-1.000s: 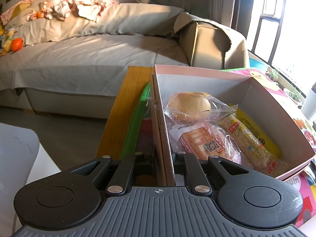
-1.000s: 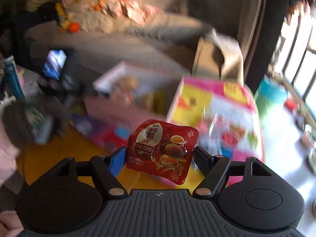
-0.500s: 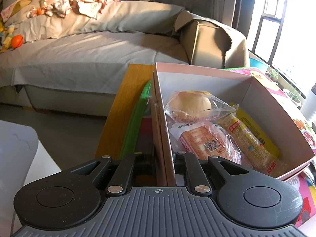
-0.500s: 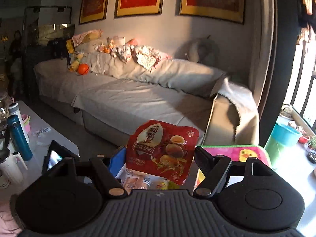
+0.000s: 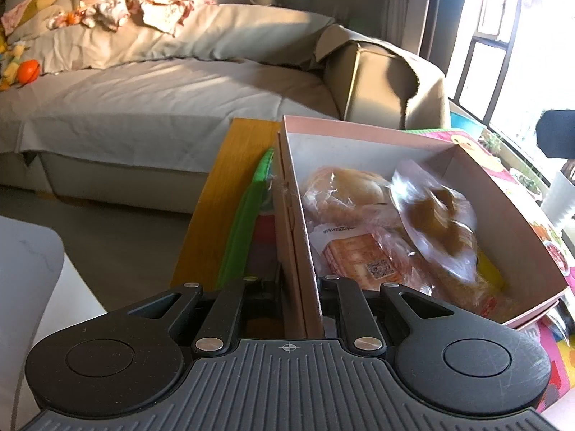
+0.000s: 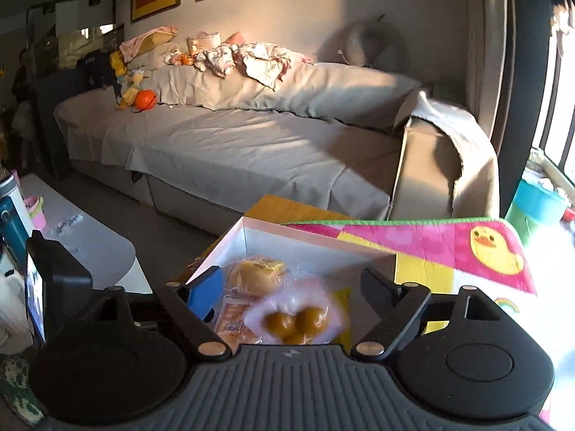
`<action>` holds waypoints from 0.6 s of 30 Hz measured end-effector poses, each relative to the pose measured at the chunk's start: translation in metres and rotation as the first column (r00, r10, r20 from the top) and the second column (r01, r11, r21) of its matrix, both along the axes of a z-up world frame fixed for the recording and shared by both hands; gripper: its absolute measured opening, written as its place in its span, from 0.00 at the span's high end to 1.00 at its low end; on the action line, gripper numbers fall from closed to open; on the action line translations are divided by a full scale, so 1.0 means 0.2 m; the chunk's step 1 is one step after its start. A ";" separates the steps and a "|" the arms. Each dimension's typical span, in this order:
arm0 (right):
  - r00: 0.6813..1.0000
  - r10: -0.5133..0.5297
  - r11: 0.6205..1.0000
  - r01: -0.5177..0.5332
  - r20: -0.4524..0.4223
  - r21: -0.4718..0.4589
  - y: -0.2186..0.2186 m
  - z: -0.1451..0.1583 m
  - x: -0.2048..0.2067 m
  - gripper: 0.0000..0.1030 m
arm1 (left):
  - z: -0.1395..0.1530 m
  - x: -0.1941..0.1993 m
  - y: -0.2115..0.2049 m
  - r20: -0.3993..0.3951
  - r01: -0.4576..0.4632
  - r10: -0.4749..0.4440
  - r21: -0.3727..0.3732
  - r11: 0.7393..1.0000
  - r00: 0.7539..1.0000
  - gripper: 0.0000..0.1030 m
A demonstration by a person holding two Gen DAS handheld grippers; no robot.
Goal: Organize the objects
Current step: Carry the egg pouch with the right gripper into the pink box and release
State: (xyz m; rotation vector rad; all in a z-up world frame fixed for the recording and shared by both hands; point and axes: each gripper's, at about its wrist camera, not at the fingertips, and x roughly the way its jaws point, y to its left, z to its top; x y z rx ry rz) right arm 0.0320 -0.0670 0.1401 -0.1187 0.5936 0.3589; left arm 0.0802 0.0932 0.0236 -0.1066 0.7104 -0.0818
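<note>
A pink cardboard box (image 5: 363,133) sits on the colourful mat and holds a wrapped bun (image 5: 345,186), a cracker pack (image 5: 359,258) and other snacks. My left gripper (image 5: 301,287) is shut on the box's near left wall. The quail egg packet (image 5: 435,219), blurred and showing its clear back, is dropping onto the snacks; it also shows in the right wrist view (image 6: 296,318). My right gripper (image 6: 291,287) is open and empty above the box (image 6: 266,226).
A grey sofa (image 6: 233,143) with clothes and toys is behind. The duck-print play mat (image 6: 467,244) lies right of the box. A wooden table edge (image 5: 222,179) and green mat rim (image 5: 248,215) run left of the box. A white table (image 6: 82,237) with bottles stands left.
My right gripper opened and let go of the red quail egg packet, which flipped and fell into the box. The left gripper kept its hold on the box wall.
</note>
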 end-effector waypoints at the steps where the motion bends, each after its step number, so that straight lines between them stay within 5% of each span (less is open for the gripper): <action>1: 1.000 -0.005 1.000 0.005 0.006 -0.003 -0.02 0.00 -0.02 0.16 | 0.00 0.00 0.00 0.000 0.000 0.000 -0.001 1.000 1.000 0.86; 13: 0.974 -0.210 0.973 0.217 0.088 -0.077 -0.50 -0.03 -0.27 0.02 | 0.00 0.00 0.00 0.001 0.000 0.000 0.002 1.000 1.000 0.86; 18: 0.949 -0.312 0.946 0.314 0.042 -0.075 -0.72 -0.10 -0.31 0.00 | 0.00 0.01 0.00 0.003 0.001 -0.001 0.002 1.000 1.000 0.86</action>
